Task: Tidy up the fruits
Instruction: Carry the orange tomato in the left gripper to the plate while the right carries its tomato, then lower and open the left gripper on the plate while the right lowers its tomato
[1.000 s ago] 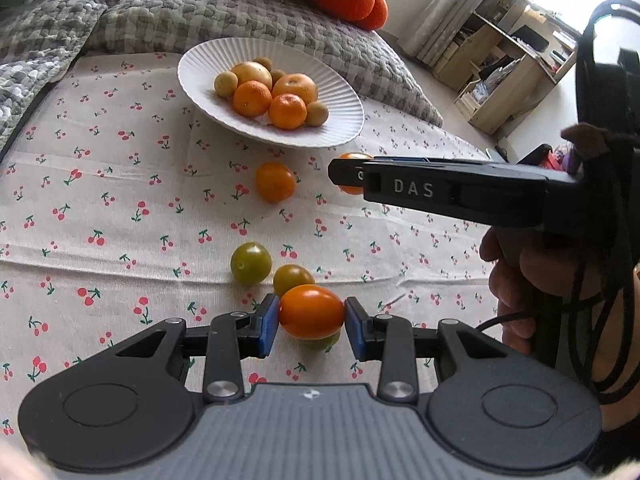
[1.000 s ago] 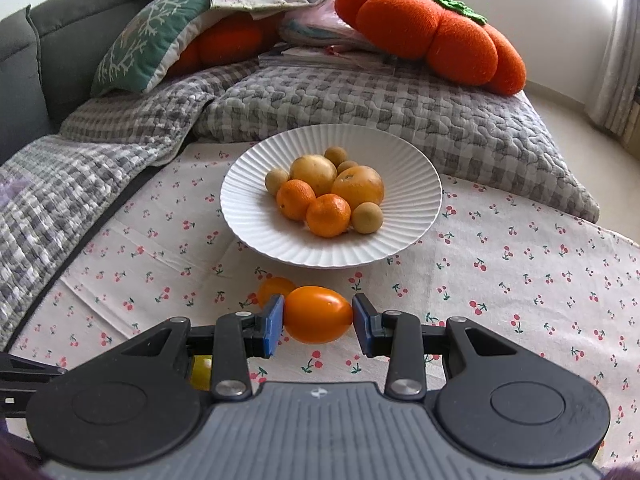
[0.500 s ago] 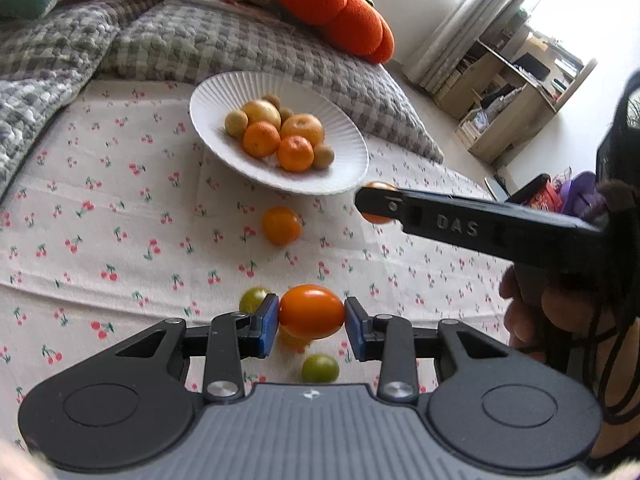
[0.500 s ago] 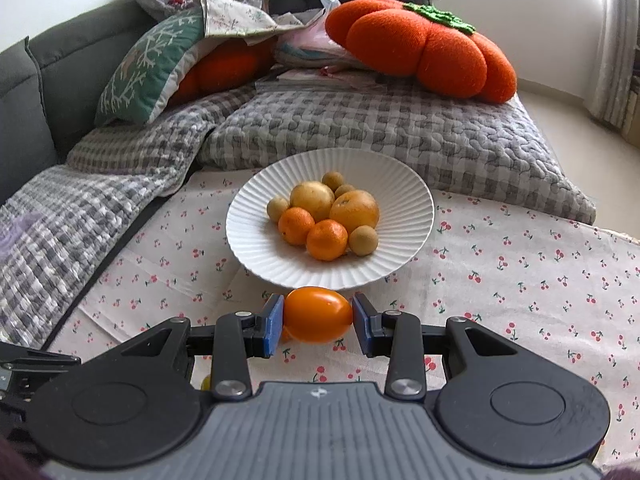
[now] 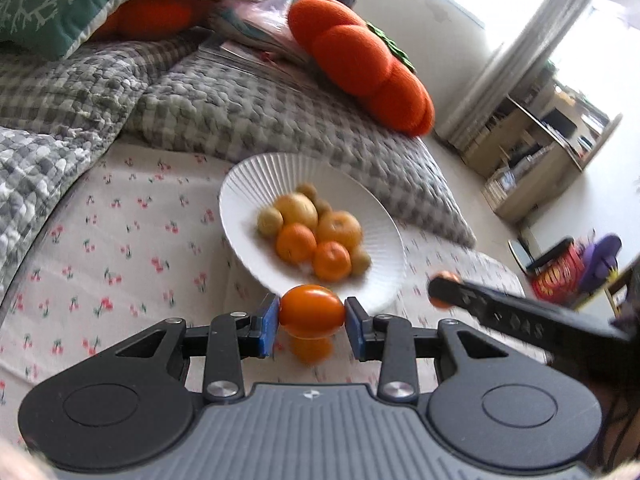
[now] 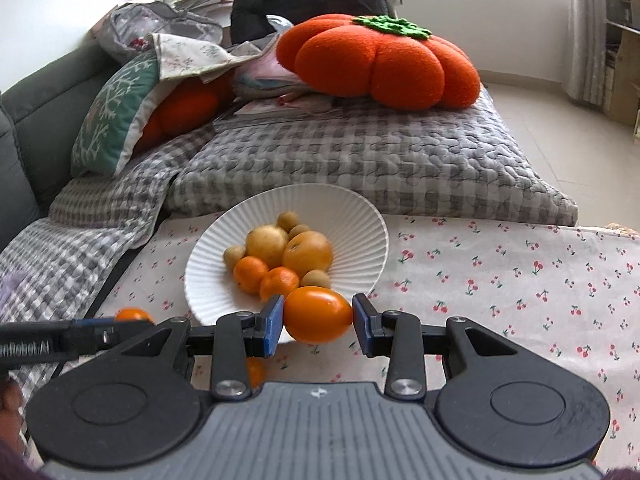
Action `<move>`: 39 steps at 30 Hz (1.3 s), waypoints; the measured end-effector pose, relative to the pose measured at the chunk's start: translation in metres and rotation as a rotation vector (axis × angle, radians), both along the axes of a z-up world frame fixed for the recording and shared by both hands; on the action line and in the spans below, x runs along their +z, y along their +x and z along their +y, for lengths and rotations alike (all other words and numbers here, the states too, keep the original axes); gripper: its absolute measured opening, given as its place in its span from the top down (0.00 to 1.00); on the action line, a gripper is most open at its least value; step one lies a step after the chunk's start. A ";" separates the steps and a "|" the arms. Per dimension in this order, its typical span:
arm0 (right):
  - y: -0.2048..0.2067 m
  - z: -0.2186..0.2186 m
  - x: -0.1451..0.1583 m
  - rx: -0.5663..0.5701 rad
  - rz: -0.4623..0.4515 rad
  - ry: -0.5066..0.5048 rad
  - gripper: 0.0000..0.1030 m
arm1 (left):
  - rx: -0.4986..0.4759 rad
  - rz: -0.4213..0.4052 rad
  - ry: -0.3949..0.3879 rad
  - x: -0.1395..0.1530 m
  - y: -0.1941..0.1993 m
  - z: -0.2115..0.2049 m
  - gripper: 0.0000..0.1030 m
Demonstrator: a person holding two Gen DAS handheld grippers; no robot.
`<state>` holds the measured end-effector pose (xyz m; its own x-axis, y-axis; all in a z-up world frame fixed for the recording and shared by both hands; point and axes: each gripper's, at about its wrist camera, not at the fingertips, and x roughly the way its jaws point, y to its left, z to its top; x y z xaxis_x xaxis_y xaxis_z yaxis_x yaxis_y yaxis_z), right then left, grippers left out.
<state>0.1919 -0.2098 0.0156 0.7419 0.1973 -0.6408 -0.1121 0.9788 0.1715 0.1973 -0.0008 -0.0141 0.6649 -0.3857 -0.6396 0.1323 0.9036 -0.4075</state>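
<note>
The left gripper (image 5: pixel 311 322) is clamped on an orange tomato (image 5: pixel 311 316), its blue pads pressing both ends, just in front of the near rim of the white plate (image 5: pixel 248 184). The right gripper (image 6: pixel 319 323) is likewise clamped on a second orange tomato (image 6: pixel 318 314), held over the plate's near rim. Each gripper shows in the other's view as a dark bar with a bit of orange at its tip (the left view is blurred).

Below the left gripper's tomato a loose orange fruit (image 5: pixel 311 349) lies on the cherry-print cloth (image 5: pixel 120 248). On the plate sits a pile of fruit (image 6: pixel 280 258): two small oranges in front, a larger yellow-orange one and a pale yellow one behind, and several small tan ones around them.

Beyond the plate a grey checked quilt (image 6: pixel 360 160) covers a sofa, with a pumpkin-shaped orange cushion (image 6: pixel 380 64) and a green cushion (image 6: pixel 116 120) on it.
</note>
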 end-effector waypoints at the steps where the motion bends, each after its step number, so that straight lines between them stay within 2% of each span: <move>1: 0.004 -0.002 0.000 -0.002 0.000 0.005 0.67 | 0.014 0.001 -0.008 0.000 0.008 0.001 0.68; 5: 0.022 -0.011 -0.004 -0.016 0.003 0.031 0.67 | 0.060 -0.022 -0.021 -0.001 0.034 0.007 0.68; 10: 0.050 -0.022 -0.014 -0.054 0.052 0.085 0.67 | 0.095 -0.023 -0.020 -0.004 0.068 0.007 0.68; 15: 0.075 -0.024 -0.020 -0.065 0.069 0.086 0.67 | 0.100 -0.041 0.020 -0.006 0.101 0.001 0.68; 20: 0.094 -0.014 -0.024 -0.046 0.052 0.099 0.67 | 0.101 -0.027 0.013 -0.015 0.126 -0.003 0.68; 23: 0.106 -0.010 -0.030 -0.045 0.041 0.148 0.67 | 0.094 -0.023 0.009 -0.020 0.135 -0.007 0.68; 27: 0.118 -0.004 -0.042 -0.047 0.047 0.151 0.67 | 0.086 -0.019 0.024 -0.027 0.145 -0.012 0.68; 31: 0.122 -0.002 -0.045 -0.044 0.032 0.166 0.67 | 0.095 -0.013 0.000 -0.032 0.154 -0.011 0.68; 39: 0.129 0.008 -0.051 -0.042 0.025 0.160 0.67 | 0.077 -0.028 0.029 -0.040 0.160 -0.020 0.68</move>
